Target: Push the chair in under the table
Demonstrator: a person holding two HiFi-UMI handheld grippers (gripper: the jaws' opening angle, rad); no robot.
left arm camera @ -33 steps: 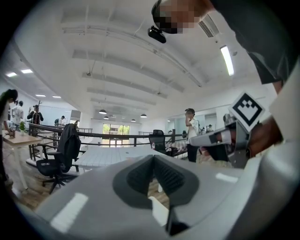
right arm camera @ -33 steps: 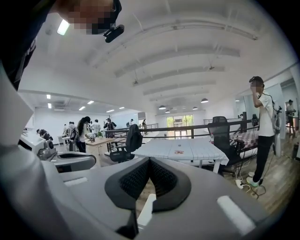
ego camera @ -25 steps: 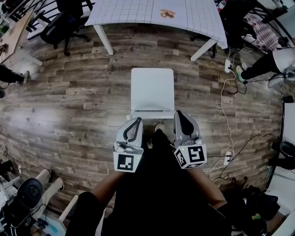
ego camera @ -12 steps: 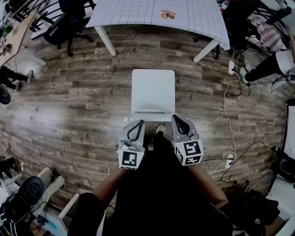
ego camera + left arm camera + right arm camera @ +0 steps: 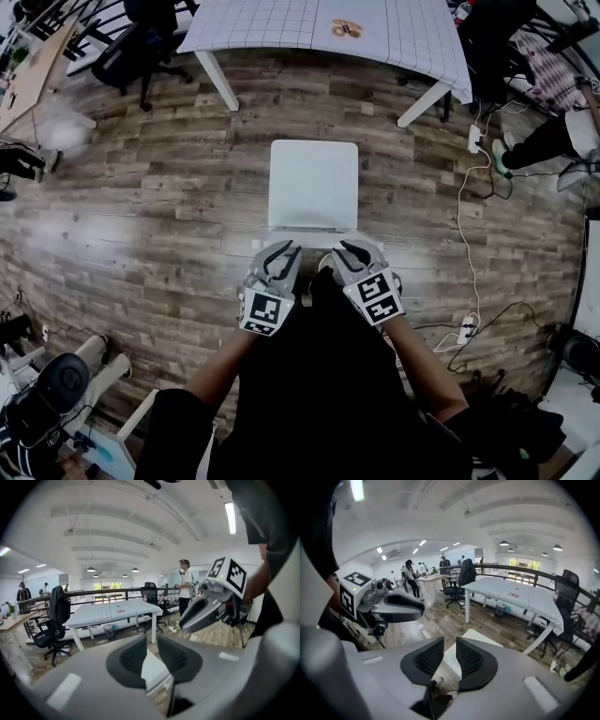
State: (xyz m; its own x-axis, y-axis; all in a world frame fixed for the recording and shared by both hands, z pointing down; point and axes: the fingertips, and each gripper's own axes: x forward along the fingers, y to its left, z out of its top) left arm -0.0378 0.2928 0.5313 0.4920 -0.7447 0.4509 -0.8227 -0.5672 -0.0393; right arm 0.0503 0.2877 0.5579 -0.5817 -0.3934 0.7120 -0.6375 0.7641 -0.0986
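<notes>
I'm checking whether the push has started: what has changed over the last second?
The left gripper and right gripper dropped toward the near edge of the white square chair. Their jaws are opening, with nothing clamped between them. The chair and the white gridded table stayed put, and nothing was grasped.

The floor [image 5: 141, 206] is laid in wood-look planks, grained brown and grey, with a faint sheen where light is caught. The chair [image 5: 313, 183] is seen as white, smooth and matt, seemingly plastic. The table [image 5: 281, 23] top is white and smooth, marked with a fine grid; its legs are finished in plain white. The person's clothing [image 5: 319, 394] is of black matt cloth. A dark cloth garment [image 5: 59, 605] is draped over an office chair [image 5: 47, 637]. The ceiling [image 5: 117, 517] is painted matt white.
</notes>
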